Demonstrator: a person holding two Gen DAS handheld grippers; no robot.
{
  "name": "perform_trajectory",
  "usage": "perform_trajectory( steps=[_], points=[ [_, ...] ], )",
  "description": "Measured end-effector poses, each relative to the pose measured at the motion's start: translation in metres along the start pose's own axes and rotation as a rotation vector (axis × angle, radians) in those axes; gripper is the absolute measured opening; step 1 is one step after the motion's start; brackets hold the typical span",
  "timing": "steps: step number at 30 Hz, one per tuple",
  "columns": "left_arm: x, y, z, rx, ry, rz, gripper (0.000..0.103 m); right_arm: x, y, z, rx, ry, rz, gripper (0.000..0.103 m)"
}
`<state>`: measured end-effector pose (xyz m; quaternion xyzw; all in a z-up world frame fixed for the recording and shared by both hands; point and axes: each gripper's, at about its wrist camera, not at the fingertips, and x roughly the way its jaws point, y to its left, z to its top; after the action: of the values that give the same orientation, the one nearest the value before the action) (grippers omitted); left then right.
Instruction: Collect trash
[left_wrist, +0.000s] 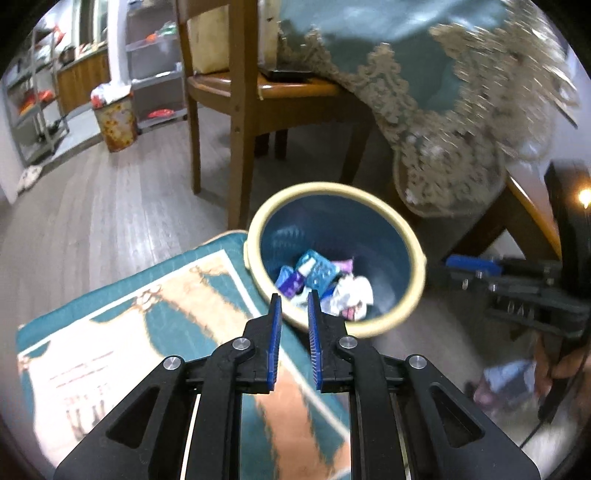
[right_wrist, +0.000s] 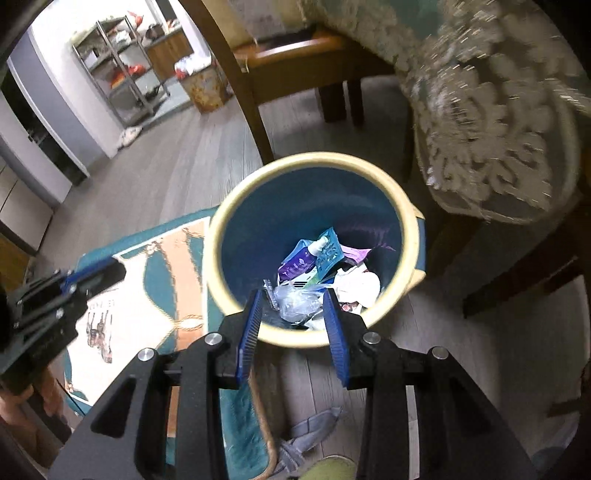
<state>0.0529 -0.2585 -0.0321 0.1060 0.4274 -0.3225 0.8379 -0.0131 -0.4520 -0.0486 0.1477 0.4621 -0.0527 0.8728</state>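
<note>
A blue trash bin with a cream rim (left_wrist: 415, 291) (right_wrist: 214, 258) stands on the floor by a chair. It holds wrappers, a teal packet (left_wrist: 319, 273) (right_wrist: 328, 251), crumpled white paper (left_wrist: 351, 295) (right_wrist: 360, 286) and a clear plastic bag (right_wrist: 295, 301). My left gripper (left_wrist: 294, 306) is open and empty, just short of the bin's near rim. My right gripper (right_wrist: 293, 299) is open and empty above the bin's near rim, with the clear bag seen between its tips down in the bin. Each gripper shows at the edge of the other's view (left_wrist: 469, 264) (right_wrist: 92, 273).
A teal and cream mat (left_wrist: 147, 332) (right_wrist: 147, 295) lies left of the bin. A wooden chair (left_wrist: 240, 110) (right_wrist: 258, 74) and a lace-edged tablecloth (left_wrist: 443, 110) (right_wrist: 498, 110) stand behind. A grey cloth (right_wrist: 310, 435) lies on the floor near me. A rusty bin (left_wrist: 116, 125) stands far off.
</note>
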Motion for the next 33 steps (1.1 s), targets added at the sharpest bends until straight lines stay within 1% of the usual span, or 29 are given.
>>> perform_trajectory(
  steps=[1,2,3,4,5,6,7,8,9,10,11,13,18,20,25,33],
  points=[
    [-0.01,-0.003,-0.005,0.021,-0.007,0.007,0.031,-0.008,0.002,-0.004,-0.007,-0.022,-0.015,0.049],
    [-0.021,-0.006,-0.01,0.037,-0.021,0.017,0.046,-0.02,0.005,-0.009,-0.012,-0.055,-0.03,0.06],
    [-0.031,-0.006,-0.013,0.039,-0.04,0.022,0.052,-0.026,0.007,-0.012,-0.013,-0.079,-0.037,0.063],
    [-0.038,-0.006,-0.016,0.034,-0.055,0.023,0.064,-0.034,0.009,-0.016,-0.015,-0.1,-0.044,0.064],
    [-0.048,-0.006,-0.02,0.022,-0.072,0.022,0.071,-0.042,0.011,-0.022,-0.018,-0.119,-0.051,0.066],
    [-0.057,-0.006,-0.024,0.012,-0.089,0.019,0.075,-0.048,0.012,-0.026,-0.018,-0.132,-0.058,0.07],
    [-0.063,-0.006,-0.027,0.01,-0.103,0.024,0.081,-0.055,0.012,-0.031,-0.013,-0.148,-0.068,0.079],
    [-0.068,-0.006,-0.03,0.01,-0.115,0.034,0.088,-0.059,0.012,-0.033,-0.008,-0.161,-0.072,0.086],
    [-0.074,-0.006,-0.033,0.017,-0.138,0.054,0.092,-0.067,0.012,-0.037,0.002,-0.185,-0.08,0.088],
    [-0.077,-0.006,-0.034,0.026,-0.151,0.07,0.094,-0.071,0.012,-0.039,0.008,-0.199,-0.088,0.096],
    [-0.078,-0.006,-0.035,0.038,-0.163,0.094,0.095,-0.075,0.013,-0.042,0.013,-0.212,-0.094,0.097],
    [-0.078,-0.004,-0.036,0.044,-0.172,0.127,0.096,-0.08,0.016,-0.044,0.011,-0.223,-0.104,0.097],
    [-0.07,0.006,-0.035,0.007,-0.164,0.147,0.096,-0.081,0.027,-0.047,-0.031,-0.235,-0.155,0.097],
    [-0.066,0.007,-0.033,0.0,-0.162,0.139,0.097,-0.077,0.027,-0.046,-0.031,-0.229,-0.165,0.097],
    [-0.056,0.008,-0.028,0.012,-0.153,0.168,0.098,-0.069,0.025,-0.044,-0.004,-0.209,-0.167,0.097],
    [-0.052,0.002,-0.023,0.031,-0.184,0.166,0.098,-0.065,0.018,-0.044,0.02,-0.197,-0.169,0.097]
  ],
)
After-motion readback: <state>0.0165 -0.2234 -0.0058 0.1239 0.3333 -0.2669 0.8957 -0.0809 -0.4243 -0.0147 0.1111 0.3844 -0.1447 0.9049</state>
